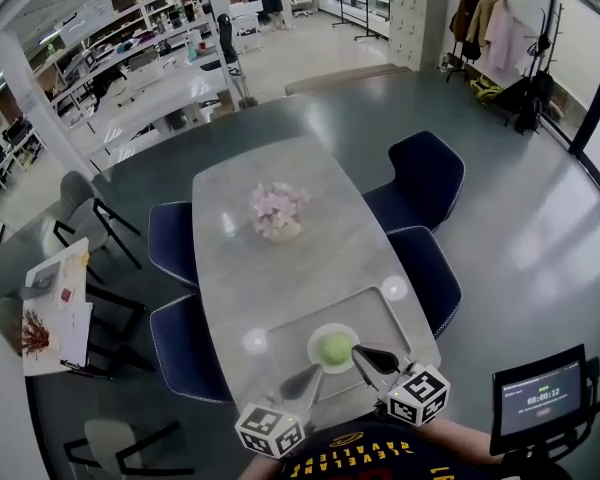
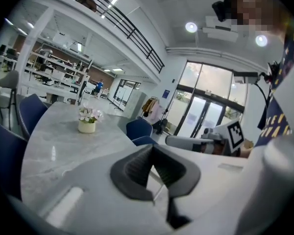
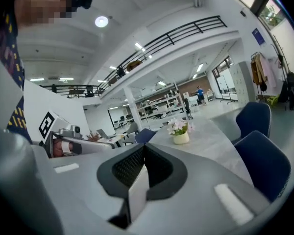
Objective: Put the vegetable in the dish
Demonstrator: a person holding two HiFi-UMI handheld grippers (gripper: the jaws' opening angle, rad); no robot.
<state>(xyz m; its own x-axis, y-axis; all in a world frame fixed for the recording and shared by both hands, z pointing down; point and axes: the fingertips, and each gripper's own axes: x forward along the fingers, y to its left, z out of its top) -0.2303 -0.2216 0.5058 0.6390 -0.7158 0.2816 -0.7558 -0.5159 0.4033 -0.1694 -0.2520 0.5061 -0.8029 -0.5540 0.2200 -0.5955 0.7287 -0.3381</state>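
A round green vegetable [image 1: 335,348] lies in a small white dish [image 1: 316,340] near the table's front edge, in the head view. My right gripper [image 1: 361,352] sits just right of the dish, its tip close to the rim, jaws together with nothing between them. My left gripper [image 1: 308,375] hangs a little below and left of the dish, also shut and empty. The dish is hidden in both gripper views, where the left gripper [image 2: 153,149] and the right gripper [image 3: 144,149] show jaws meeting in a closed V.
The dish rests on a grey mat [image 1: 385,313] on a marble table [image 1: 250,268]. A pot of pink flowers [image 1: 278,213] stands mid-table. Dark blue chairs [image 1: 425,173] line both sides. A small screen [image 1: 540,396] stands at the lower right.
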